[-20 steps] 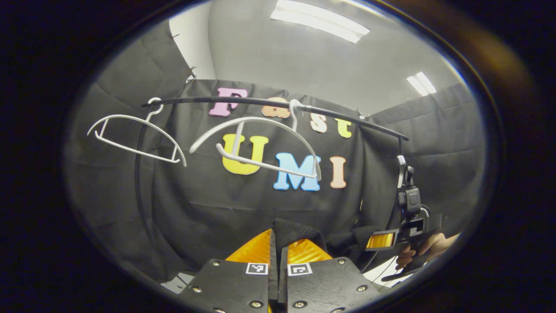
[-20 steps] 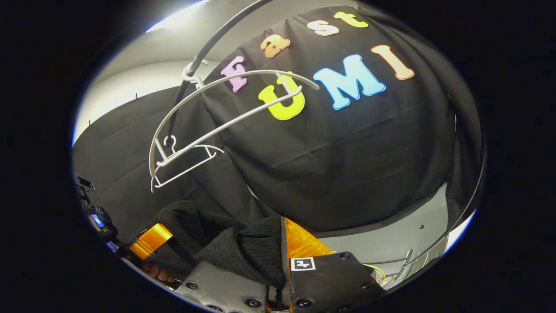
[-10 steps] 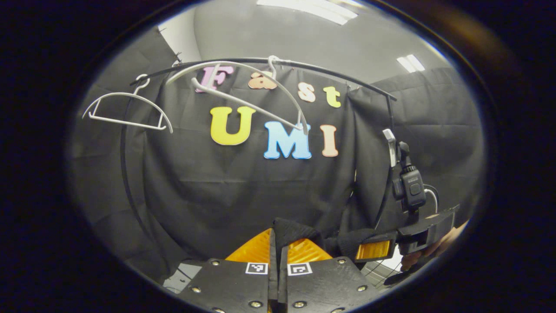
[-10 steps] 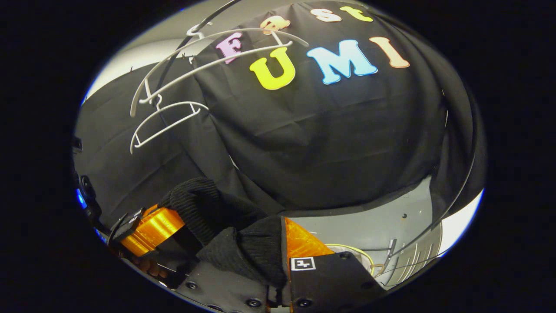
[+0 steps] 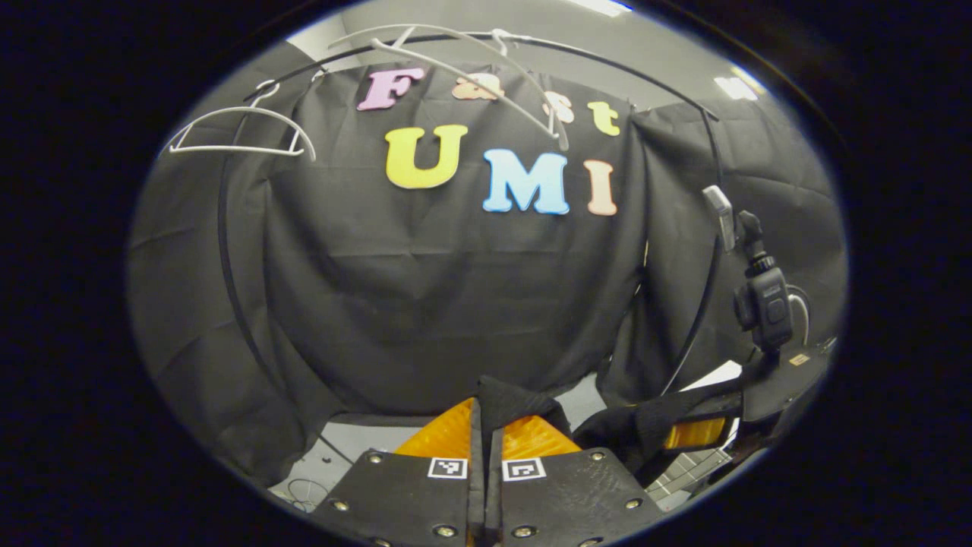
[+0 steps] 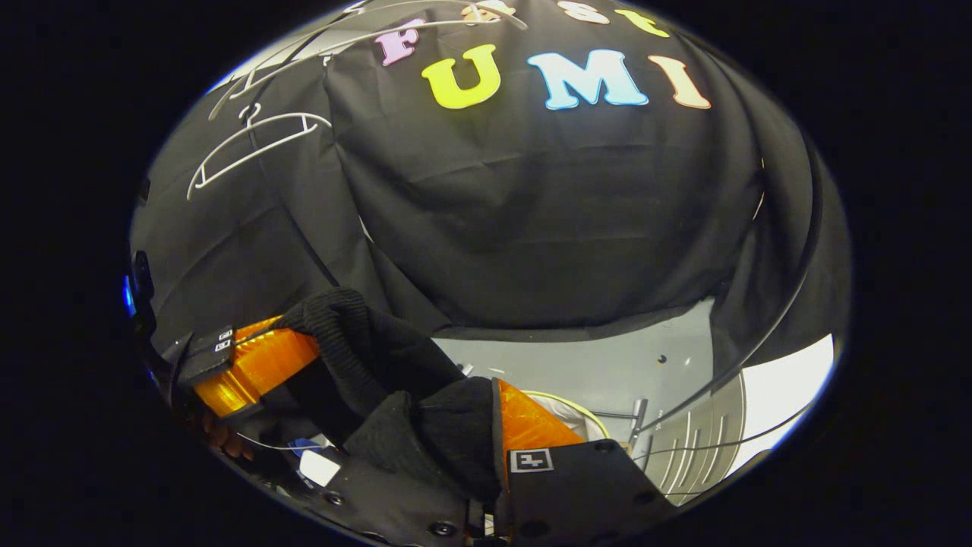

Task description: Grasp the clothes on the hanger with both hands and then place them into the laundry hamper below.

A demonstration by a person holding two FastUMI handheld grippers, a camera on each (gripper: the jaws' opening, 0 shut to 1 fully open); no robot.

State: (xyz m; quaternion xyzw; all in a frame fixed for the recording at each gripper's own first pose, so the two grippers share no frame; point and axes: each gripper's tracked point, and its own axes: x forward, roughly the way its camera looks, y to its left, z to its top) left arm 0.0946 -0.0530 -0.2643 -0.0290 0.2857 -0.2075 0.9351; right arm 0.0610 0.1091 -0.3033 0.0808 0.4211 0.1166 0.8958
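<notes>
Black garment [image 6: 380,395] stretched sideways between both tools, below hangers [image 5: 241,133]

Staged recording booth: black cloth wall [image 5: 425,304], clothes rail [image 5: 607,64] with bare white hangers [image 5: 239,137], ceiling strip lights [image 5: 733,87].

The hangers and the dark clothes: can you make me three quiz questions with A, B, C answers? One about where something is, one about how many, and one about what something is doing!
1. Where do the white hangers hang?
A. on the black rail up high
B. on the floor
C. in a gripper

2. How many white hangers are there?
A. one
B. two
C. five

3. What is the left gripper doing?
A. wide open
B. holding a hanger
C. shut on the dark clothes

Answers: 1 A, their hooks sit on the rail. 2 B, a second hanger hangs beside the first. 3 C, the cloth is pinched between its fingers, and the right gripper grips it too.
</notes>
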